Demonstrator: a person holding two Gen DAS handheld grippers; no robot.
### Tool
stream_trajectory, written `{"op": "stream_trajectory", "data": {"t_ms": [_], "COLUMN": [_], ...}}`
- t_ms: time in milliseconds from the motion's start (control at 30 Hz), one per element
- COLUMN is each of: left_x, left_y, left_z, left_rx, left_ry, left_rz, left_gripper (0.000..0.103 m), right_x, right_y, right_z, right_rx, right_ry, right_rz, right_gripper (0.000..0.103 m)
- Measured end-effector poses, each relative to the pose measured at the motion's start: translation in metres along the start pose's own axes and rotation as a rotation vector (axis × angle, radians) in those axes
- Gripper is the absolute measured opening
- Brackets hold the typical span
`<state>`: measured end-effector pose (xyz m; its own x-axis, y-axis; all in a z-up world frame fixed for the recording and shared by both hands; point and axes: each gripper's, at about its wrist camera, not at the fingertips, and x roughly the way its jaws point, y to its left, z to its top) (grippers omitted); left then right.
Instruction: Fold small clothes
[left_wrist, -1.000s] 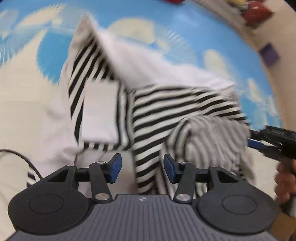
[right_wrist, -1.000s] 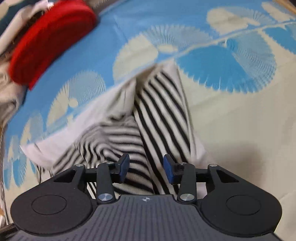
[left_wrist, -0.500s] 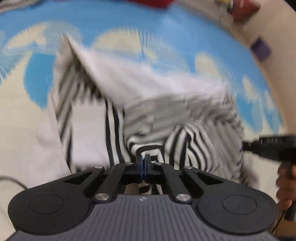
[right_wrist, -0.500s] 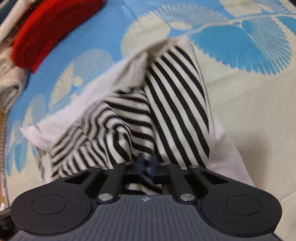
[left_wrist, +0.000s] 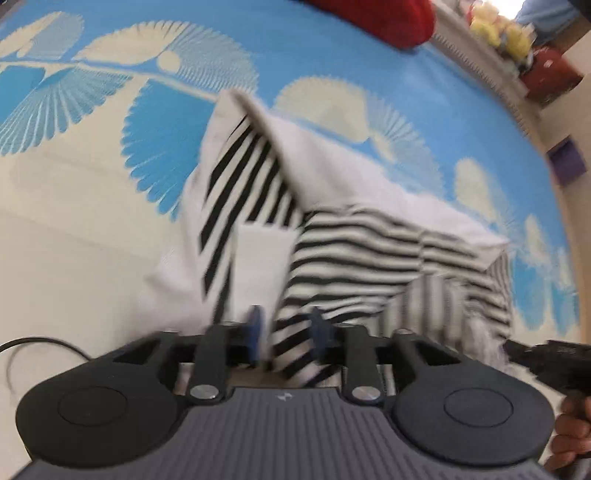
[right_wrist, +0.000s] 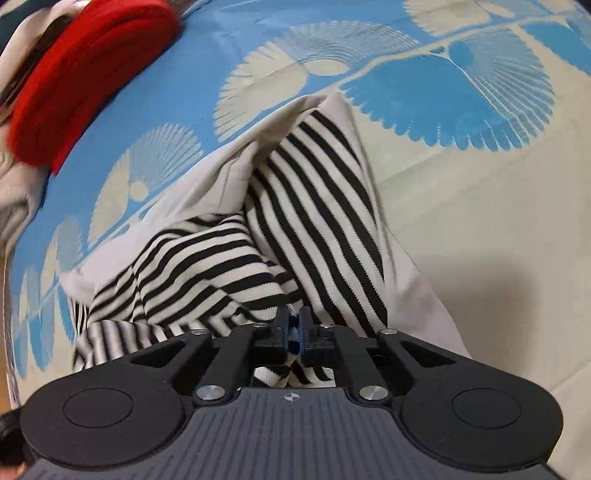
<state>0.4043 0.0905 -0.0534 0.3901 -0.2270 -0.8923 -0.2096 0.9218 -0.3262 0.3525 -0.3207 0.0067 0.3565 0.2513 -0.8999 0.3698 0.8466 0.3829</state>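
Blue-and-cream patterned bedspread (right_wrist: 461, 221) underneath everything; red folded knit (right_wrist: 85, 74) at far left edge in right wrist view, well apart from the work.

Striped black-and-white garment (right_wrist: 317, 206) lies mid-spread, half folded, long axis running away from both grippers, white lining flap (left_wrist: 332, 173) turned up along the far side.

Right gripper (right_wrist: 294, 330): jaws pinched down to a sliver on the near striped hem, fabric bunched between the pads and poking out behind them.

Left gripper (left_wrist: 286, 338): jaws narrowly apart, striped edge sitting in the gap; contact with pads not resolvable, frame motion-blurred.

Key relation: near hem at both sets of fingertips, rest of garment straight ahead. Judged next move: carry hem forward along that axis onto the far end.

View differences: left wrist view alone shows the other gripper off at the right edge, plus the white rectangular patch (left_wrist: 264, 273). Right wrist view alone confirms an actual pinch, sharply.
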Motion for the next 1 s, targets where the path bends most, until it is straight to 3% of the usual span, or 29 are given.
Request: {"op": "stream_trajectory", "data": {"t_ms": [33,100,167,200,233,267,300,400,467,533,567,667,733,800,867,900,1000], "left_x": [-0.003,0.004,0.015,0.021,0.024,0.022,0.016,-0.029,-0.050,-0.048,-0.038,0.004,0.019,0.016,0.004,-0.006,-0.027], "left_y": [0.000,-0.002,0.002,0.005,0.004,0.003,0.001,-0.014,-0.017,-0.013,-0.009,0.006,0.014,0.008,0.000,-0.003,-0.009], "left_z": [0.001,0.002,0.001,-0.001,-0.002,-0.001,0.000,0.009,0.011,0.010,0.010,0.000,-0.007,-0.007,-0.003,-0.002,0.000], "left_rx": [-0.017,-0.035,-0.057,-0.067,-0.068,-0.063,-0.053,0.033,0.041,0.027,0.018,-0.023,-0.073,-0.038,-0.003,0.012,0.056], "left_ry": [-0.006,0.040,0.099,0.117,0.121,0.103,0.056,-0.224,-0.325,-0.307,-0.245,-0.008,0.073,0.068,0.020,-0.024,-0.161], "left_rz": [-0.017,-0.009,0.011,0.010,0.001,-0.020,-0.042,-0.103,-0.133,-0.103,-0.063,0.068,0.063,0.057,0.047,0.037,0.044], "left_gripper": [0.052,0.052,0.048,0.041,0.012,0.002,0.002,0.002,0.002,0.002,0.002,0.003,0.004,0.007,0.037,0.041,0.042], "right_x": [-0.001,0.001,0.010,0.013,0.017,0.017,0.014,-0.020,-0.047,-0.055,-0.049,-0.005,0.020,0.024,0.012,0.005,-0.017], "right_y": [0.001,0.001,0.002,0.003,0.003,0.004,0.007,0.010,0.014,0.013,0.010,-0.004,-0.018,-0.017,-0.009,-0.005,0.007], "right_z": [0.000,0.000,-0.001,-0.003,-0.004,-0.004,-0.004,0.004,0.007,0.006,0.006,0.000,-0.008,-0.010,-0.008,-0.007,-0.008], "right_rx": [-0.001,0.002,0.014,0.019,0.019,0.014,0.021,0.065,0.033,0.022,0.033,0.069,0.140,0.133,0.086,0.063,-0.026], "right_ry": [-0.010,-0.003,0.032,0.050,0.062,0.057,0.024,-0.158,-0.288,-0.326,-0.287,-0.053,0.054,0.054,-0.002,-0.041,-0.199], "right_rz": [0.002,-0.010,0.001,0.015,0.025,0.034,0.049,0.213,0.278,0.275,0.242,0.034,-0.028,-0.059,-0.089,-0.093,-0.089], "right_gripper": [0.026,0.038,0.038,0.037,0.028,0.018,0.004,0.003,0.003,0.003,0.003,0.004,0.007,0.018,0.026,0.027,0.031]}}
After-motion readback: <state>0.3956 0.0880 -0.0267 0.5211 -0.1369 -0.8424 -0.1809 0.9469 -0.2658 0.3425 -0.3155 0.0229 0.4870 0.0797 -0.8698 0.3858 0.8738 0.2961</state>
